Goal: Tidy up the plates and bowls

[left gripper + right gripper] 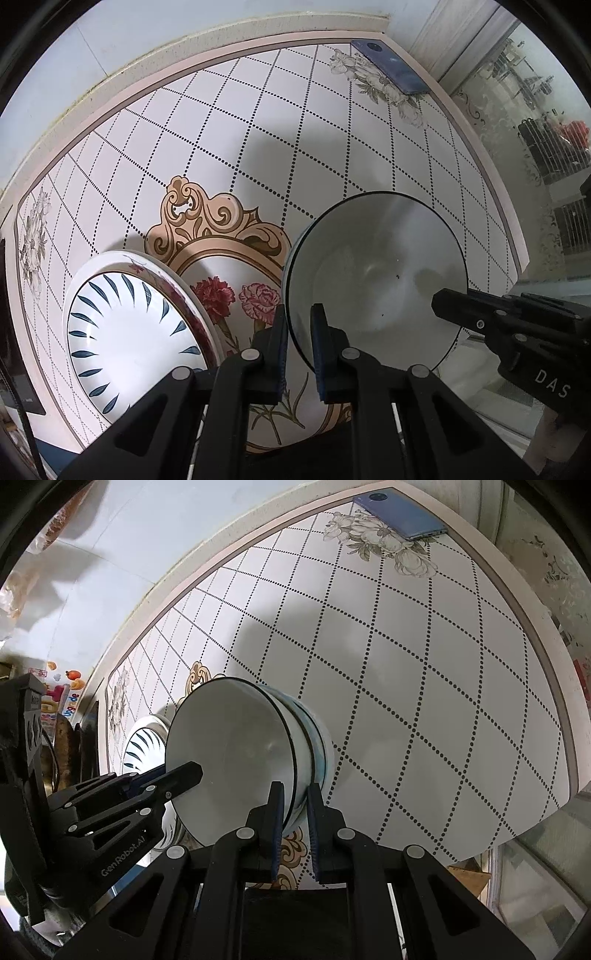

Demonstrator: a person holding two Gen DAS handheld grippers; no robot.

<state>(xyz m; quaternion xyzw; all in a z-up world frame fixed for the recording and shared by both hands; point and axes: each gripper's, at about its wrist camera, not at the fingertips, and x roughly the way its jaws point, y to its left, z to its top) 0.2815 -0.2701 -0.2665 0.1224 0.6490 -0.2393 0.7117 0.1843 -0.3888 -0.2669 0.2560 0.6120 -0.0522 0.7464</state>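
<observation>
A white bowl with a dark rim point(373, 273) stands nested in other bowls point(314, 738) on the patterned table. My left gripper point(297, 343) is shut on its near left rim. My right gripper point(295, 823) is shut on the rim at the opposite side, and its finger point(454, 306) reaches over the rim in the left wrist view. The left gripper's finger point(181, 775) shows inside the bowl point(229, 760) in the right wrist view. A stack of plates with a blue leaf pattern on top point(129, 339) lies left of the bowls; it also shows in the right wrist view point(144, 746).
A blue phone point(391, 66) lies at the table's far right corner, also seen in the right wrist view point(402, 517). The table's right edge point(495, 184) borders a frosted glass panel. A wall runs along the far side. Dark objects stand at the left point(70, 746).
</observation>
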